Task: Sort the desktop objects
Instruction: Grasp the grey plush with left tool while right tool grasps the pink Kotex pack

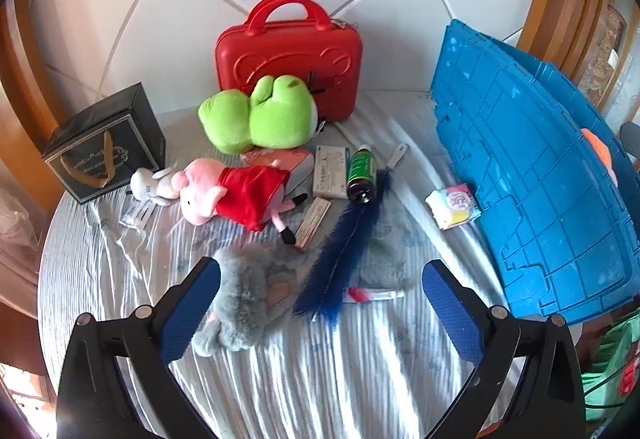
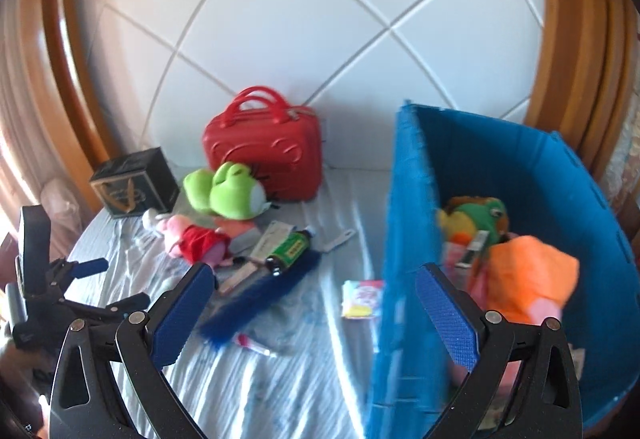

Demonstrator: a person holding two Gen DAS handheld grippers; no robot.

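— Left side? 
— The left gripper [image 1: 320, 307] gapes wide, empty, above a grey plush [image 1: 240, 303] beside the blue feather duster [image 1: 344, 239].
— Right? 
— The right gripper [image 2: 314, 313] is spread wide, empty, at the blue bin [image 2: 412, 239] wall; an orange plush [image 2: 528, 275] lies inside.

Bare sheet [image 1: 300, 379] nearest, clutter mid-bed, blue crate [image 1: 540, 179] walling right

red case [image 1: 289, 55], blue bin [image 1: 532, 175], green plush [image 1: 260, 115]
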